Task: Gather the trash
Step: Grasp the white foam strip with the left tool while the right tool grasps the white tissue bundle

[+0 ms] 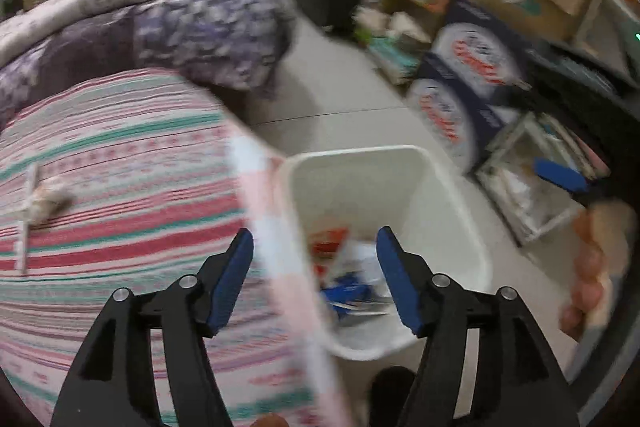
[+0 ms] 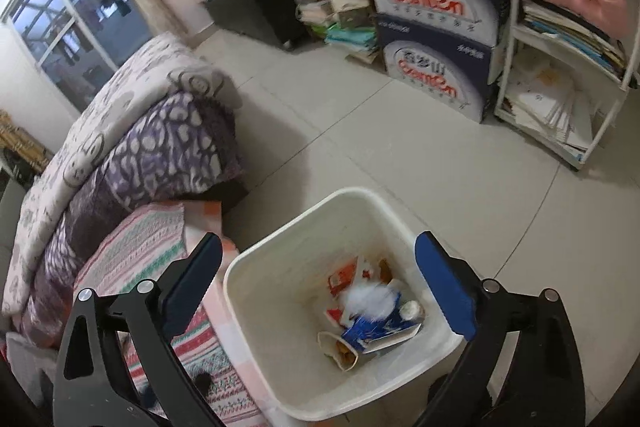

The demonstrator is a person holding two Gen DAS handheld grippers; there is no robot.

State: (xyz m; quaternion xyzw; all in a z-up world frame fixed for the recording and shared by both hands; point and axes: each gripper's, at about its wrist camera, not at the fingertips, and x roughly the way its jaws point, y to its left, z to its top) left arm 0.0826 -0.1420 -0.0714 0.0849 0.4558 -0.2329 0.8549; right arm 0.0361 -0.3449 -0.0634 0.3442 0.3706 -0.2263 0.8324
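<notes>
Beside the striped bed (image 1: 120,195) on your left, the white trash bin (image 2: 256,291) stands on the tiled floor (image 2: 400,155), its rim just against the bed's edge. Inside it lies a small heap: a red-and-white wrapper (image 2: 344,277), a blue carton (image 2: 376,331), a crumpled white wad (image 2: 370,301) and a tan paper cup (image 2: 340,351). 2 blue water boxes (image 2: 432,27) are stacked by the shelves, well apart from the bin. On the bed a crumpled scrap (image 1: 48,203) lies uncollected. Your left gripper (image 1: 316,283) and right gripper (image 2: 320,307) both hang over the bin, jaws spread wide, holding nothing.
</notes>
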